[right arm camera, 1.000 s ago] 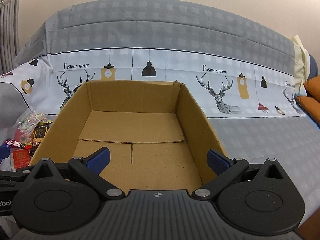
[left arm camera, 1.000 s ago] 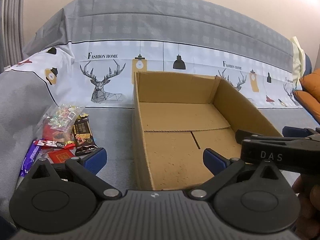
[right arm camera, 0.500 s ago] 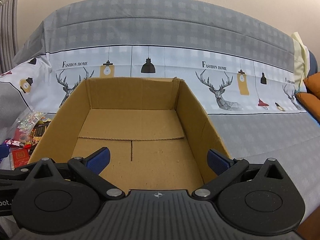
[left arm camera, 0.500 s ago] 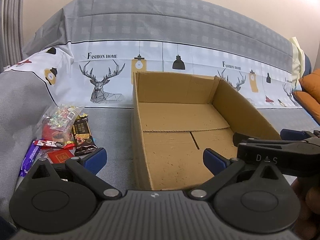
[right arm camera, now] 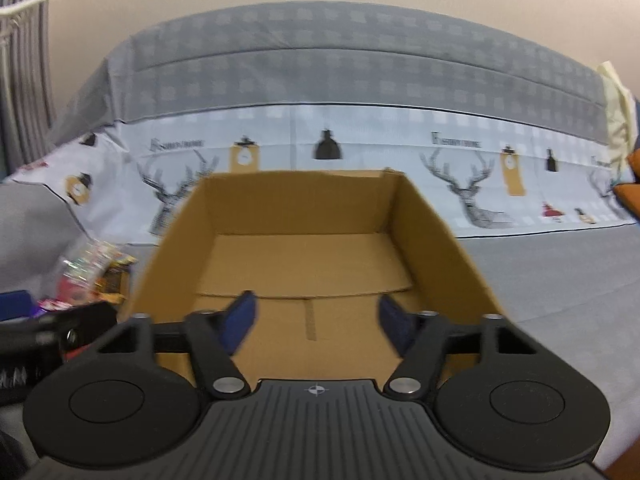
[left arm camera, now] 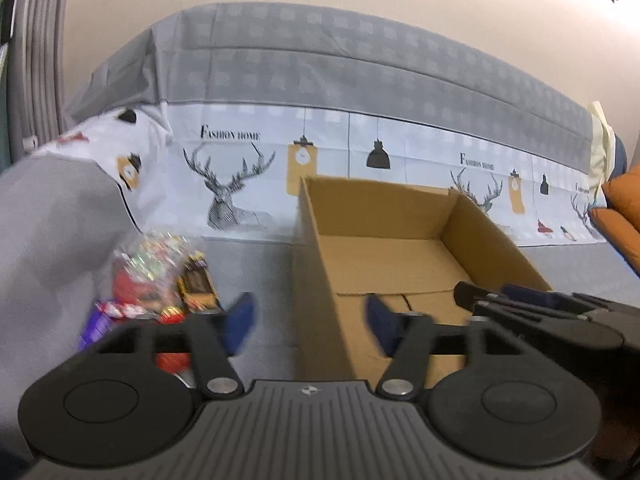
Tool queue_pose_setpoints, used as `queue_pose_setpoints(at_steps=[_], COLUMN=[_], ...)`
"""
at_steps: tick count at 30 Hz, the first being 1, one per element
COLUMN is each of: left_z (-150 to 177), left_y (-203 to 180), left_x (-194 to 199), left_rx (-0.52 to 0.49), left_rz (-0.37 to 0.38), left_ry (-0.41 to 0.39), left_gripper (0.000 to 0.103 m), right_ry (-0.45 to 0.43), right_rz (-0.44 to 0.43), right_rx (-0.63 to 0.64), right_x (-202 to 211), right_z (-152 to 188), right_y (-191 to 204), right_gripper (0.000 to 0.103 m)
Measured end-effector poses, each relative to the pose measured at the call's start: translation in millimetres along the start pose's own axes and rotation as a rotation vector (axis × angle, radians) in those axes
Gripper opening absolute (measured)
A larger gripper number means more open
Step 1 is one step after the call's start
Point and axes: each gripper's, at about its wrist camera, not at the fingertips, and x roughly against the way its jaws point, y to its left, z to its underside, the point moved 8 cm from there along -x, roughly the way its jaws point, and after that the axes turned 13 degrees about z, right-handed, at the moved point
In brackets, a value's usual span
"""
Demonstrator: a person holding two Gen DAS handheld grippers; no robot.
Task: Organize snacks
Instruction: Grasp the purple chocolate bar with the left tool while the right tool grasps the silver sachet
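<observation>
A sofa draped in a grey checked cover with a pale band of deer and lamp prints carries everything; on its grey seat stands an open brown cardboard box, nothing visible inside; just left of the box, apart from it, lies a heap of colourful wrapped snacks; an orange cushion lies at far right.

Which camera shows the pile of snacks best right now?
The left wrist view: the snack pile lies open left of the cardboard box, though blurred. In the right wrist view only part of it peeks out at the left edge, behind the box wall.
</observation>
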Motion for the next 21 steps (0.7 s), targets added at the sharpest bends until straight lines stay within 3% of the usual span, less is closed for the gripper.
queue_pose_setpoints(at_steps=[3,8,12,15,18,21], left_z=[-24,-54,-48,-33,-26,-18], left_y=[14,53,90,118,143,174], left_x=[10,18,7,-12,-28,-38], left_rx=[-0.069,-0.162,-0.188,-0.104,-0.041,0.082], left_rz=[0.016,0.042,0.033,0.009,-0.049,-0.092], left_ry=[-0.023,-0.065,-0.072,0.000,0.072,0.135], left_gripper=[0.040,0.038,0.030,0.017,0.017,0.017], right_ry=[-0.023,-0.070,-0.069,-0.060,-0.035,0.007], right_rz=[-0.082,-0.217,-0.312,-0.376,-0.415,-0.443], right_rx=[-0.019,0.015,0.074,0.137,0.213,0.282], right_x=[10,30,37,38,33,23], right_z=[-7,-15,-12,-5,6,17], right_y=[26,75,119,153,185,209], right_gripper=[0.049,0.049,0.050,0.050,0.050,0.050])
